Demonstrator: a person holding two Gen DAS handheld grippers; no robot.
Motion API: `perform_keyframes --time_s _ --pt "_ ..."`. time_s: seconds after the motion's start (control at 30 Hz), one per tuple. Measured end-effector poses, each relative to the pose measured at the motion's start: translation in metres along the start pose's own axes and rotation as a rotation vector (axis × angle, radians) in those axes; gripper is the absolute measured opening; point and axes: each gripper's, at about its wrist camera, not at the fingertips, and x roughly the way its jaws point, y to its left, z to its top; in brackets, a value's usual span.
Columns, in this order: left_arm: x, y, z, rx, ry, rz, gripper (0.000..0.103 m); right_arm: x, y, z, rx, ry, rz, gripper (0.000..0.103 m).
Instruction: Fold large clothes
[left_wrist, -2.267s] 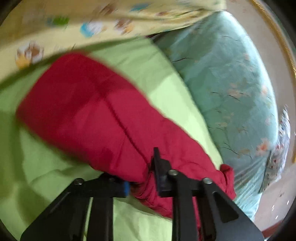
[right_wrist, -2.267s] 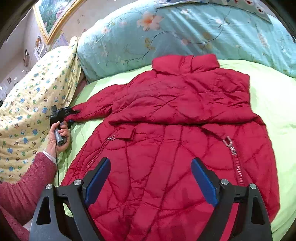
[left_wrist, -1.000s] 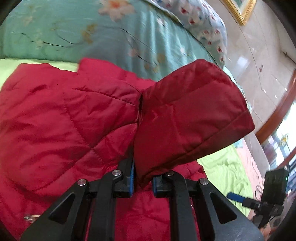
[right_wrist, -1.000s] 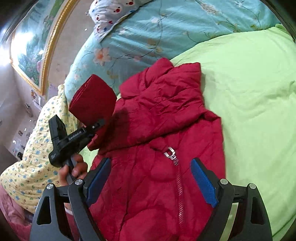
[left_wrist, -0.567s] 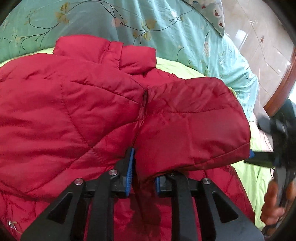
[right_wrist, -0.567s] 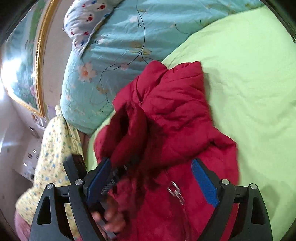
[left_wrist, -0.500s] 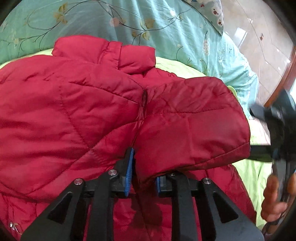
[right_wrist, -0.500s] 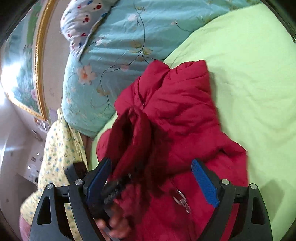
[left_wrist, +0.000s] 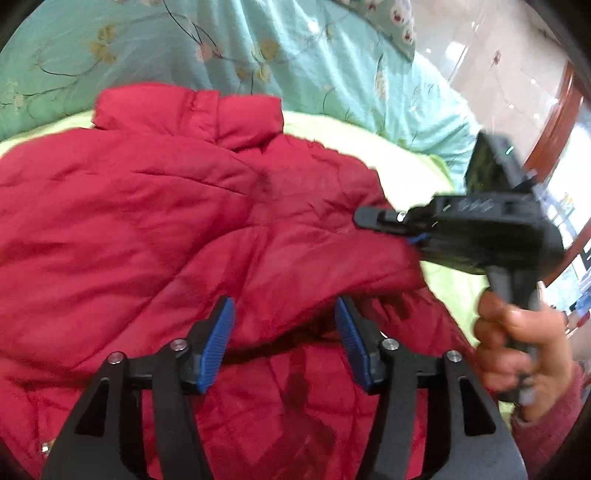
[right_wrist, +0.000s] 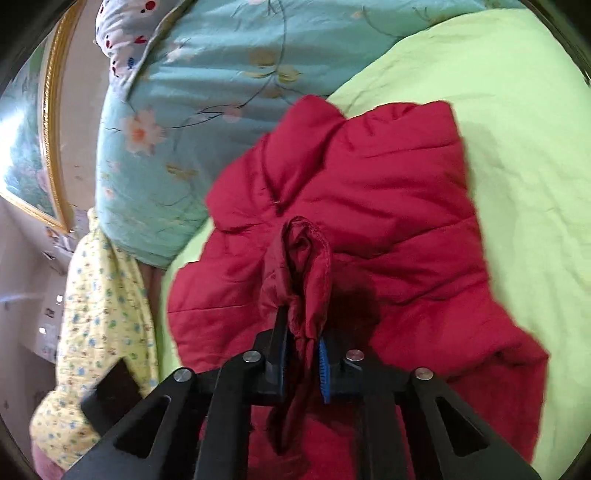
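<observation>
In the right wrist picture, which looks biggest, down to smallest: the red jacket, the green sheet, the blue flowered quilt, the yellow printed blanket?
1. Red jacket and green sheet: similar, and the jacket lies nearer the camera, so unsure.
2. Blue flowered quilt.
3. Yellow printed blanket, smallest.

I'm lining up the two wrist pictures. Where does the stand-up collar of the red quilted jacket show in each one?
Left wrist view: the collar sits upper left of centre, just below the teal floral quilt.
Right wrist view: the collar sits above centre, pointing up and left against the same quilt.
Shared landmark: the teal floral quilt lies just beyond the collar in both views, over the light green sheet.
</observation>
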Motion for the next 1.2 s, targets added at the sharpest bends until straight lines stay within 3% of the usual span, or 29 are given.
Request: perform_keyframes --time_s 0.1,0.27,0.37,0.47,0.57,0.63,0.73,0.8,0.9,0.97,1.1,1.2 --pt "-0.025 0.02 0.007 -0.013 -0.059 0.071 0.057 -0.009 -0.008 -0.002 -0.008 -0.03 -0.038 0.009" --pt "-0.047 0.082 0.032 -0.136 -0.115 0.189 0.057 -0.014 -0.014 0.0 -0.041 -0.048 -0.08 0.009" --pt "-0.042 0.119 0.039 -0.193 -0.097 0.201 0.057 -0.005 -0.012 -0.001 -0.069 -0.039 -0.122 0.009" --pt "-0.02 0.147 0.038 -0.224 -0.03 0.158 0.057 0.005 -0.012 -0.004 -0.088 -0.028 -0.135 0.009" --pt "-0.004 0.154 0.031 -0.226 -0.001 0.175 0.055 0.005 -0.013 -0.006 -0.089 -0.03 -0.149 0.025" --pt "0.0 0.148 0.028 -0.201 -0.004 0.203 0.056 -0.005 -0.006 -0.007 -0.105 -0.068 -0.202 0.026" --pt "0.003 0.142 0.027 -0.182 -0.007 0.239 0.056 -0.036 0.022 -0.012 -0.194 -0.222 -0.314 0.027" --pt "0.005 0.14 0.027 -0.175 -0.007 0.251 0.056 -0.045 0.041 -0.018 -0.256 -0.281 -0.308 0.027" --pt "0.008 0.136 0.027 -0.158 -0.004 0.274 0.056 -0.019 0.068 -0.022 -0.36 -0.19 -0.245 0.029" --pt "0.011 0.136 0.028 -0.145 -0.004 0.283 0.056 0.009 0.071 -0.025 -0.397 -0.118 -0.272 0.029" --pt "0.004 0.137 0.026 -0.131 -0.007 0.265 0.056 0.048 0.045 -0.023 -0.362 -0.042 -0.336 0.026" --pt "-0.012 0.131 0.022 -0.109 -0.027 0.249 0.056 0.056 0.025 -0.019 -0.33 -0.038 -0.32 0.025"
